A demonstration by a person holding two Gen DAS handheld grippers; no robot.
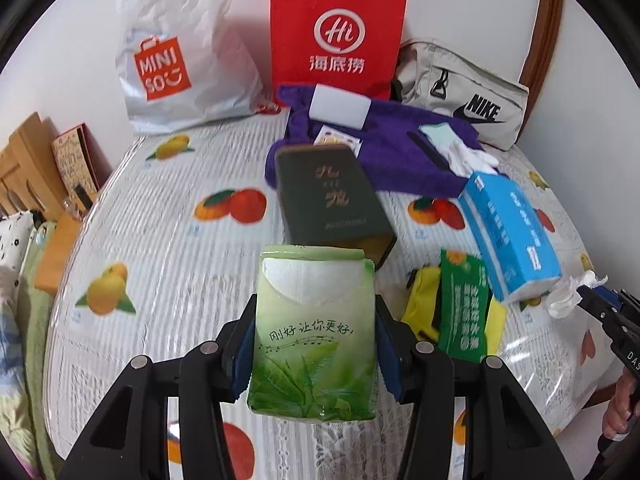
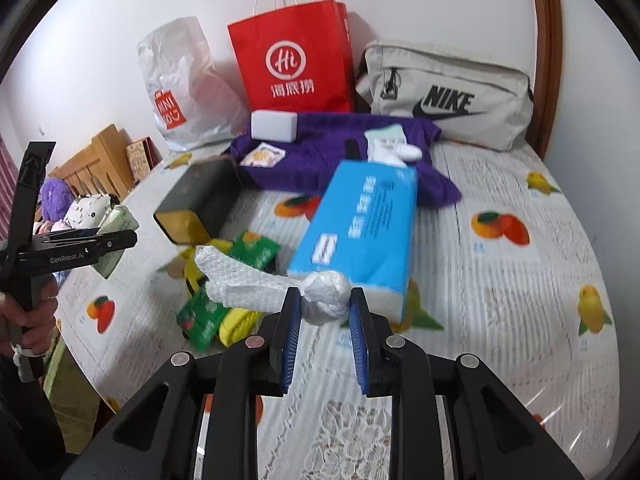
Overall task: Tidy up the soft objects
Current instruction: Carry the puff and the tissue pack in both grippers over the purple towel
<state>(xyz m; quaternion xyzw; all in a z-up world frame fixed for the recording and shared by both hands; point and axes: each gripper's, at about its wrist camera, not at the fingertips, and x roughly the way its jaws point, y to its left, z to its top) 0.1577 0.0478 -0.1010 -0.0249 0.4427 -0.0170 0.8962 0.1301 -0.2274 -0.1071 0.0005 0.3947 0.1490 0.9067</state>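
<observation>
My left gripper [image 1: 314, 332] is shut on a green tissue pack [image 1: 314, 340] and holds it upright above the table. My right gripper [image 2: 324, 312] is shut on a crumpled white tissue [image 2: 320, 294], whose loose end [image 2: 236, 280] trails to the left. A blue tissue box [image 2: 360, 224] lies just beyond it and shows at the right of the left wrist view [image 1: 512, 232]. A green packet on yellow cloth [image 1: 460, 308] lies between the grippers. A purple towel [image 1: 400, 148] with a white sponge [image 1: 340, 110] and white socks [image 1: 468, 156] lies at the back.
A dark green box [image 1: 332, 204] lies mid-table on the fruit-print tablecloth [image 1: 168, 248]. A Miniso plastic bag [image 1: 180, 56], a red paper bag [image 1: 336, 32] and a grey Nike bag [image 1: 464, 96] stand along the back wall. Wooden furniture [image 1: 24, 160] is at the left.
</observation>
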